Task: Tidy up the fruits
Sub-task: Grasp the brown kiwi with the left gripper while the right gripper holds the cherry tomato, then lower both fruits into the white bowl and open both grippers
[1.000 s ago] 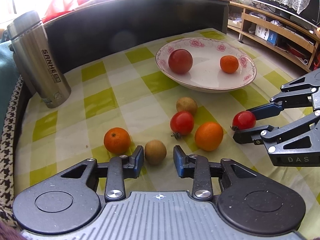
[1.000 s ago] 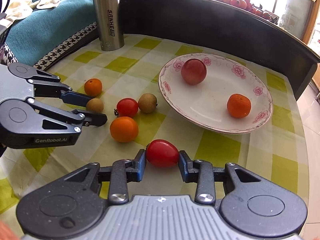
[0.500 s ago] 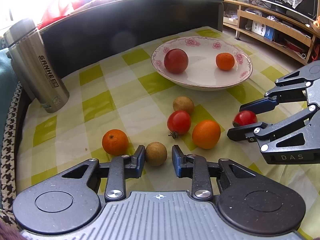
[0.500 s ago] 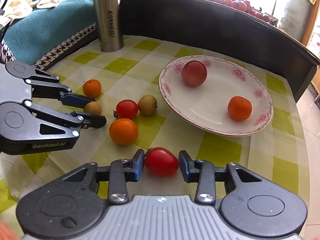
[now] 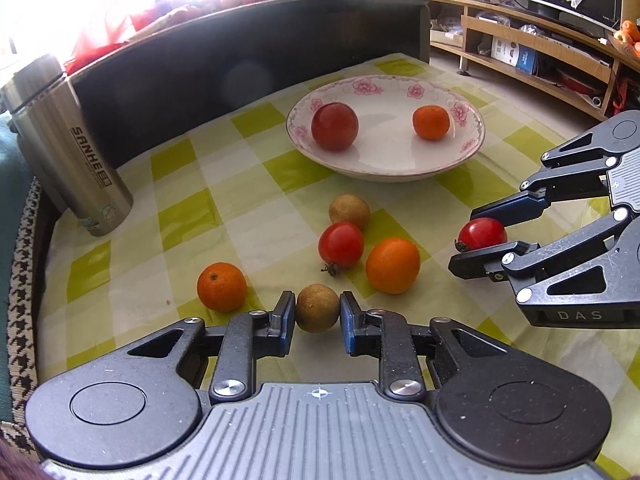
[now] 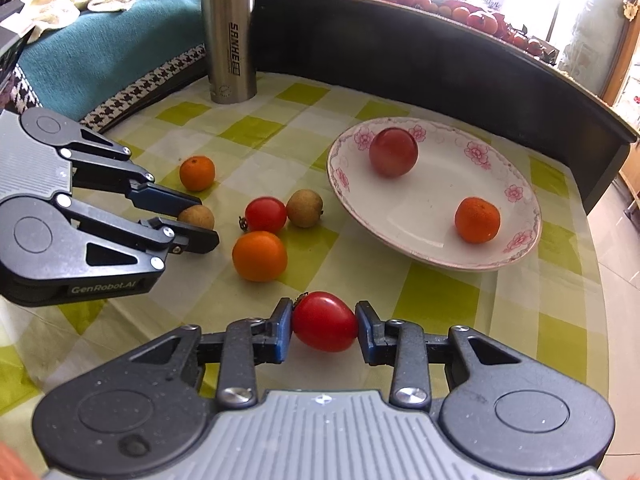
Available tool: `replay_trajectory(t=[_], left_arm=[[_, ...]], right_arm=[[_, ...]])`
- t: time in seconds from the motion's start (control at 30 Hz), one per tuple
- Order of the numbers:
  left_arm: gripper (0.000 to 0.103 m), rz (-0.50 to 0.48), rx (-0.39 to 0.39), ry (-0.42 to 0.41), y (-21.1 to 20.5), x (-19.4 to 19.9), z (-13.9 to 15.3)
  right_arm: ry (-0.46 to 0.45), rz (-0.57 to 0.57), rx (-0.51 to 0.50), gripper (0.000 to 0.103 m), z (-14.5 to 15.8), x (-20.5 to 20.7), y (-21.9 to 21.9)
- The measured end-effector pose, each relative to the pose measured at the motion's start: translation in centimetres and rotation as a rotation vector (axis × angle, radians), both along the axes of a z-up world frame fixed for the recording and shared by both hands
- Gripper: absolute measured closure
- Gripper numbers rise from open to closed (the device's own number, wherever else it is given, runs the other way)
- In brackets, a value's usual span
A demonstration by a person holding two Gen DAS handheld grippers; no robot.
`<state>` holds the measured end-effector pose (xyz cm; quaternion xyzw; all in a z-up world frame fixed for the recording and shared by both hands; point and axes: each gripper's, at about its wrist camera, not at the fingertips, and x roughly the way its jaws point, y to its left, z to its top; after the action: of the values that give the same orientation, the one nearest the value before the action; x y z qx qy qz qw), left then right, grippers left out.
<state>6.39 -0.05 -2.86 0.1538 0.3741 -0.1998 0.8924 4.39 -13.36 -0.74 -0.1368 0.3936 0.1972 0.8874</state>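
left tongs point(image 5: 317, 314): pads touching both sides of a brown longan point(image 5: 317, 308) on the counter point(image 5: 248, 200) | right tongs point(image 6: 323, 327): clamped on a red tomato point(image 6: 325, 321) | flowered plate point(image 6: 436, 258): ahead of both tongs, carrying a red plum point(image 6: 393, 151) and a mandarin point(image 6: 477, 219)

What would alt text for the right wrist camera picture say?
A claw holds a red tomato between its fingers above a green checked tablecloth. Ahead, a floral plate holds a plum and a mandarin; at left, a second claw closes around a brown longan.
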Motion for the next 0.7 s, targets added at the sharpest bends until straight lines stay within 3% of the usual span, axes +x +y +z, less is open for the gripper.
replay_trajectory(t=[0.33, 0.7], left_arm=[[0.072, 0.002, -0.061, -0.019, -0.6, 0.2, 1.8], [0.072, -0.022, -0.126, -0.084, -3.8, 3.1, 4.7]], right_arm=[[-0.045, -0.036, 0.043, 0.065, 1.9, 0.6, -0.6], [-0.08, -0.163, 0.108, 0.065, 4.3, 4.1, -2.8]])
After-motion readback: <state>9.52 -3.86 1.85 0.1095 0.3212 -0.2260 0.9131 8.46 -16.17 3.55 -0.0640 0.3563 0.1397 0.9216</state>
